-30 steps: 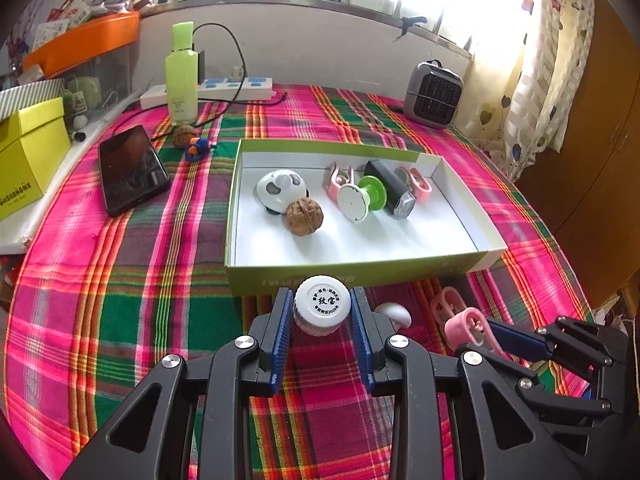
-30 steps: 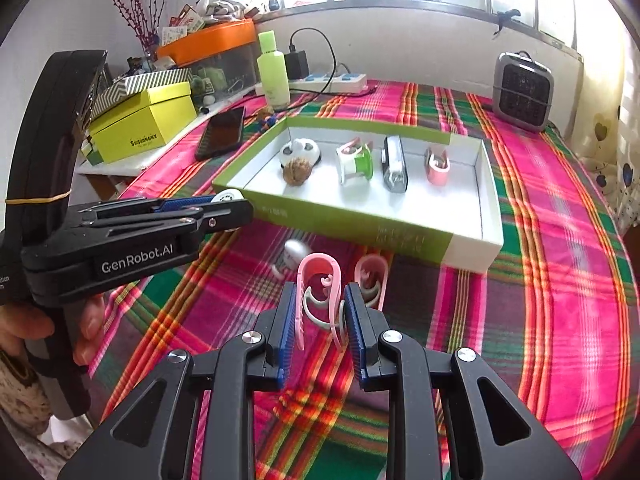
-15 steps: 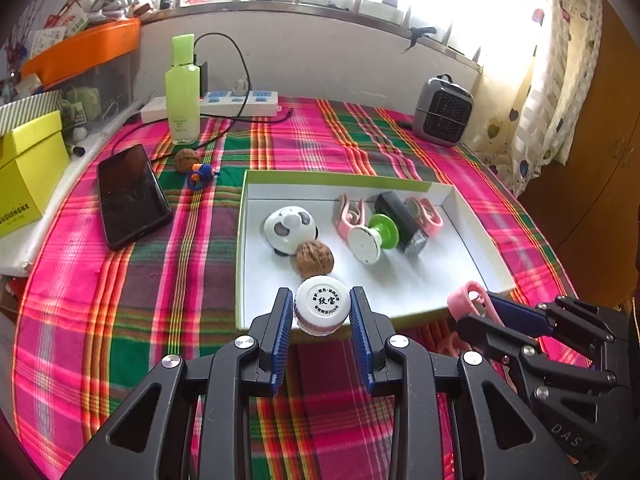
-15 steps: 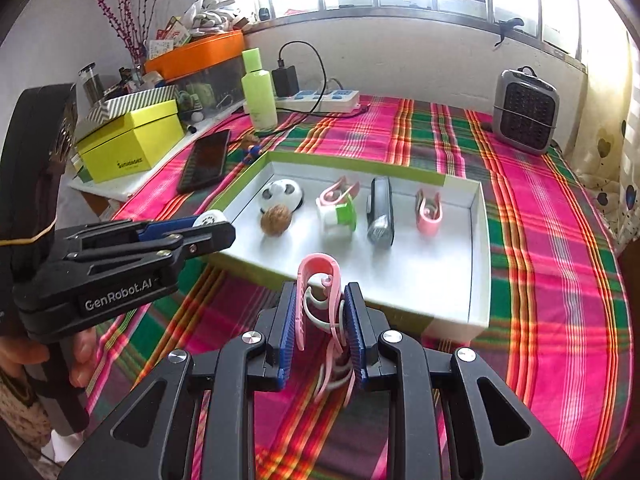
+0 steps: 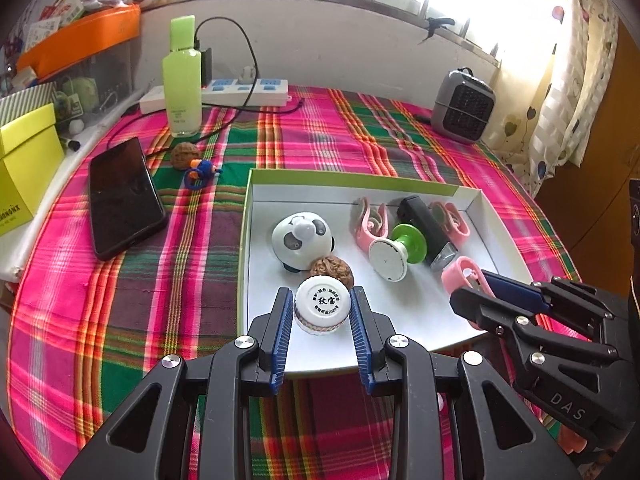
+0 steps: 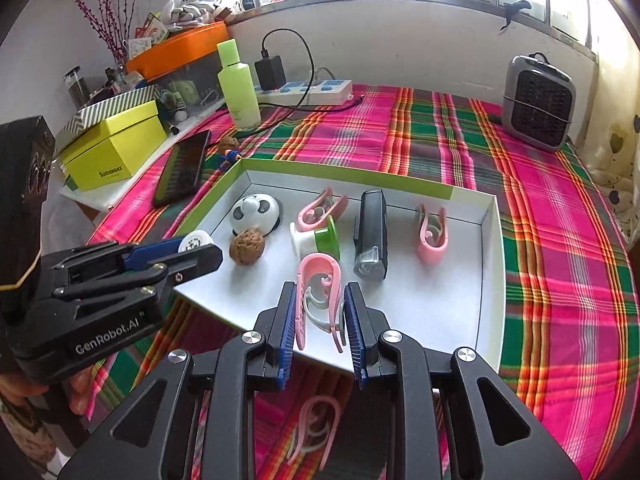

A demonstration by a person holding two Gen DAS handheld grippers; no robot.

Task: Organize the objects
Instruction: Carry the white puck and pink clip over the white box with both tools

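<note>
Sorting is well advanced, in my judgement. The tray [image 5: 250,216] on the bench already holds a panda toy [image 5: 302,240], a walnut [image 5: 331,271], a green spool [image 5: 394,252], a black lamp [image 5: 426,228] and two pink clips, one beside the spool [image 6: 322,208] and one nearer the far right wall [image 6: 431,232]. Two further items are in transit above the tray's near edge and not yet set down. The left gripper [image 5: 322,310] has its jaws narrowed onto a white cap [image 5: 322,307], both blue pads pressing its sides; the cap hangs just in front of the walnut, over the tray floor. The right gripper [image 6: 321,312] has its jaws drawn nearly together on a third pink clip [image 6: 318,292], held upright with its loop end pointing away, over the open floor in front of the spool and lamp. Outstanding, as far as can be seen: another pink clip [image 6: 312,428] lies on the cloth below the right gripper, outside the tray, and a second walnut [image 5: 185,155] with a small blue toy [image 5: 200,169] sits on the cloth beside the phone [image 5: 122,196]. Whether the phone, green bottle [image 5: 182,76] and heater [image 5: 464,106] belong to the task cannot be told.
</note>
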